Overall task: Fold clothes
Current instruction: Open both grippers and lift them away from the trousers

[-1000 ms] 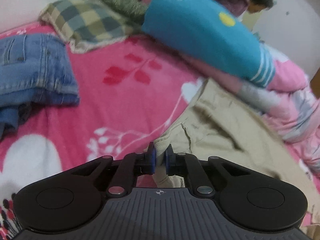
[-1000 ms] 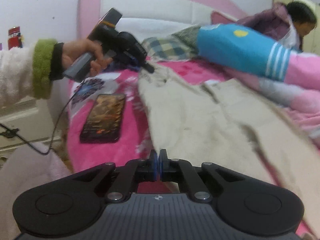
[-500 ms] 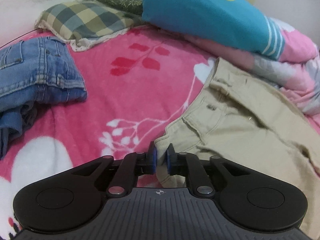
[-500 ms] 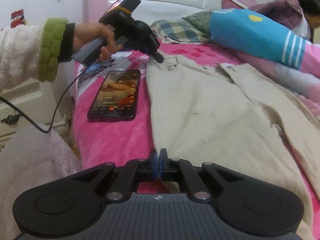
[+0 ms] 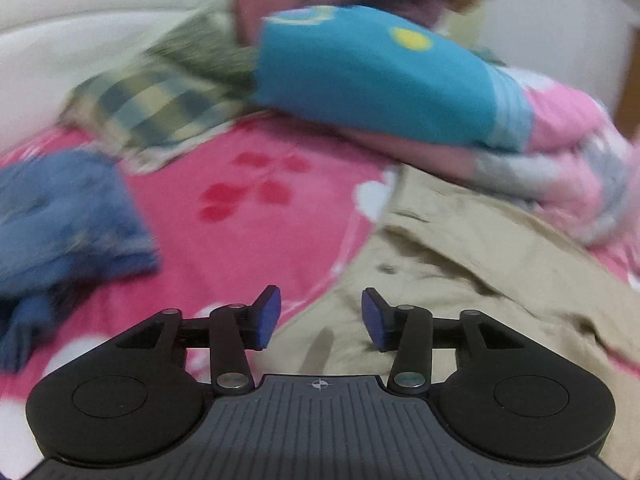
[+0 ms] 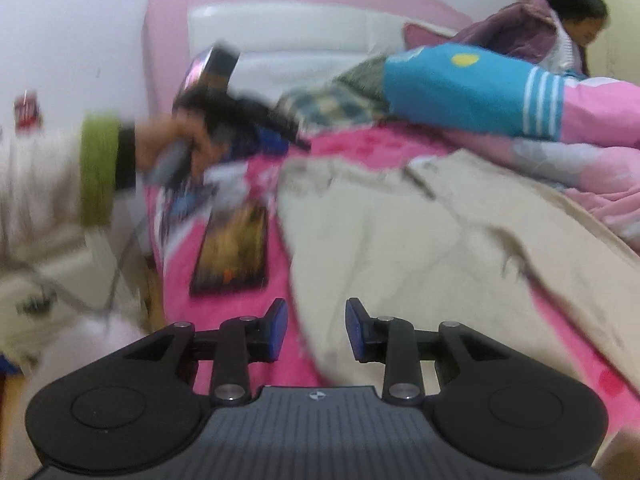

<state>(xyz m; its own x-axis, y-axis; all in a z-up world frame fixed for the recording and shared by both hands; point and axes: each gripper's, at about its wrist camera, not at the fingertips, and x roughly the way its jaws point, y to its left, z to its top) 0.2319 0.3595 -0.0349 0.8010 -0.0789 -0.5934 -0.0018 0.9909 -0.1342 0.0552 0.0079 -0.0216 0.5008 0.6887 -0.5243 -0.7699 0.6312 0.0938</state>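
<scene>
Both grippers have just been opening and neither one grips cloth now. Left gripper [image 5: 321, 317]: blue pads spread apart, with the waist corner of the beige trousers [image 5: 480, 280] lying on the bed below and between them, touched by neither pad; the cloth runs forward and to the right of the fingers. Ahead and left of the left fingers sit the folded blue jeans [image 5: 68, 216] on the pink floral blanket [image 5: 248, 216]; farther ahead lie a plaid pillow [image 5: 160, 108] and a blue-and-pink rolled quilt [image 5: 380, 80]. This view is motion-blurred. Right gripper [image 6: 316, 330]: pads likewise parted, the hem end of the beige trousers [image 6: 420, 248] beneath the gap and free of both pads; the garment lies spread flat from just in front of the fingers away to the upper right. Just left of the cloth, ahead of the left pad, a phone [image 6: 234, 252] lies screen-up on the blanket. Farther ahead and left, the person's left hand [image 6: 176, 144], in a white sleeve with a green cuff, holds the other gripper near the trousers' far end; blurred, so contact cannot be told. A second person [image 6: 560, 24] is at the far right beyond the quilt.
</scene>
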